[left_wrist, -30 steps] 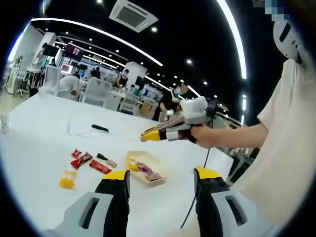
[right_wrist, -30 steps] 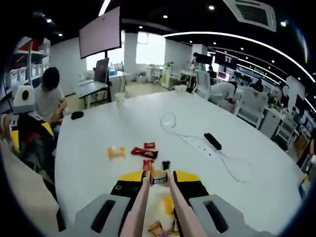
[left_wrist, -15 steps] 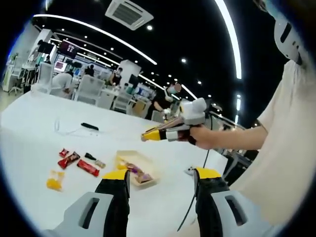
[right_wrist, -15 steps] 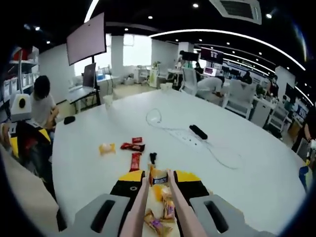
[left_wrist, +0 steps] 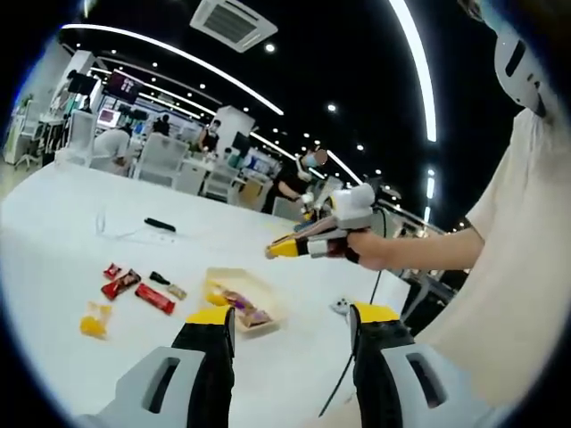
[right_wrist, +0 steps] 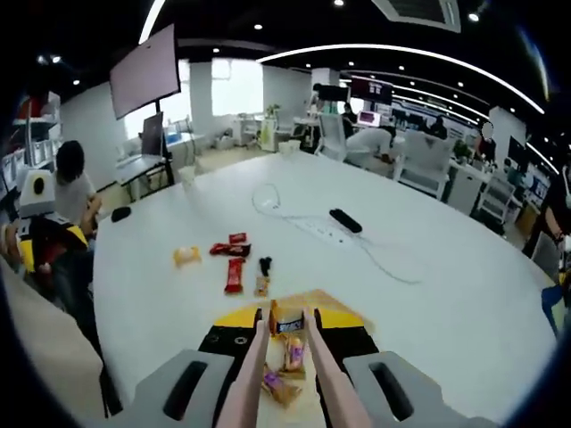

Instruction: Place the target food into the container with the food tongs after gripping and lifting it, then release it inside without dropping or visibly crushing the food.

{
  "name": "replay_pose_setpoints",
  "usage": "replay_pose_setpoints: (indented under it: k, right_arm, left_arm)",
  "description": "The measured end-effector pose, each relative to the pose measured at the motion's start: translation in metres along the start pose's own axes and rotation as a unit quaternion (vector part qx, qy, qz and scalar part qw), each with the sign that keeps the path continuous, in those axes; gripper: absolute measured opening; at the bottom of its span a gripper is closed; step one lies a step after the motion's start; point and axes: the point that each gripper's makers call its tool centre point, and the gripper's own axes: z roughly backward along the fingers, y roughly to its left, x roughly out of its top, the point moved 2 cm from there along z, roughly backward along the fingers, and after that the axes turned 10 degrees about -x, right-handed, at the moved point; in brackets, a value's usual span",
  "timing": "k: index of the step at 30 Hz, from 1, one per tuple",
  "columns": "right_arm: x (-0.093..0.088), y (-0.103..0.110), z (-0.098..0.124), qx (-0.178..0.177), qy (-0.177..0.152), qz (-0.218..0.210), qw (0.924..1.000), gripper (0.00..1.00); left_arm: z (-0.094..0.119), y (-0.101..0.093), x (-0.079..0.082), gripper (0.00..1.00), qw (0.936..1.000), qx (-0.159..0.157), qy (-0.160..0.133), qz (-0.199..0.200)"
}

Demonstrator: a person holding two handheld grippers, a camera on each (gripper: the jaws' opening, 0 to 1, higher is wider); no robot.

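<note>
Glossy orange foil marks the target food (right_wrist: 286,323), a small wrapped snack pinched at the tip of the food tongs (right_wrist: 284,370), whose two pale, smooth arms run up between the jaws of the right gripper (right_wrist: 284,343). That gripper is squeezed together on the tongs, and the tongs in turn hold the snack above the container (right_wrist: 308,301), a shallow, pale rectangular tray on the white counter (right_wrist: 428,303). Other crinkly wrapped sweets (right_wrist: 287,370) already lie inside the container.

The step in hand looks like the release. To do it well, I would lower the tong tips close to the container floor first, then ease the squeeze slowly so the snack slides off rather than falls; the wrapper looks slick and the filling likely soft, so the hold wants no more pressure than it has.

In the left gripper view the right gripper (left_wrist: 278,250) is held by a hand (left_wrist: 375,250) over the container (left_wrist: 234,301). The left gripper (left_wrist: 293,332) hangs near the container with its yellow-capped jaws apart and nothing between them. Beyond the container lie red packets (right_wrist: 230,272) and a yellow packet (right_wrist: 186,256), flat and shiny, and further off a white cable (right_wrist: 357,250).
</note>
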Motion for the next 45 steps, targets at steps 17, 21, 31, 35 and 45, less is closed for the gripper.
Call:
replay_pose_setpoints:
  k: [17, 21, 31, 35, 45]
  right_arm:
    - [-0.008, -0.009, 0.003, -0.006, 0.009, -0.031, 0.9995, 0.22]
    - [-0.009, -0.009, 0.002, -0.007, 0.012, -0.032, 0.9994, 0.22]
    - [-0.01, -0.014, -0.002, -0.01, 0.017, -0.049, 0.9986, 0.24]
    - [-0.012, -0.014, -0.001, -0.011, 0.018, -0.045, 0.9988, 0.24]
    - [-0.014, -0.008, -0.005, -0.004, 0.02, -0.042, 0.9989, 0.25]
  left_arm:
    - [0.002, -0.002, -0.005, 0.51, 1.0, -0.005, 0.005, 0.005]
    - [0.004, 0.0, -0.006, 0.51, 1.0, -0.002, 0.003, 0.008]
    - [0.006, 0.006, -0.004, 0.51, 0.9999, 0.003, -0.004, 0.01]
    - [0.004, 0.006, -0.004, 0.51, 0.9999, 0.0, -0.005, 0.013]
    - [0.005, 0.008, -0.005, 0.51, 0.9999, 0.002, -0.005, 0.015]
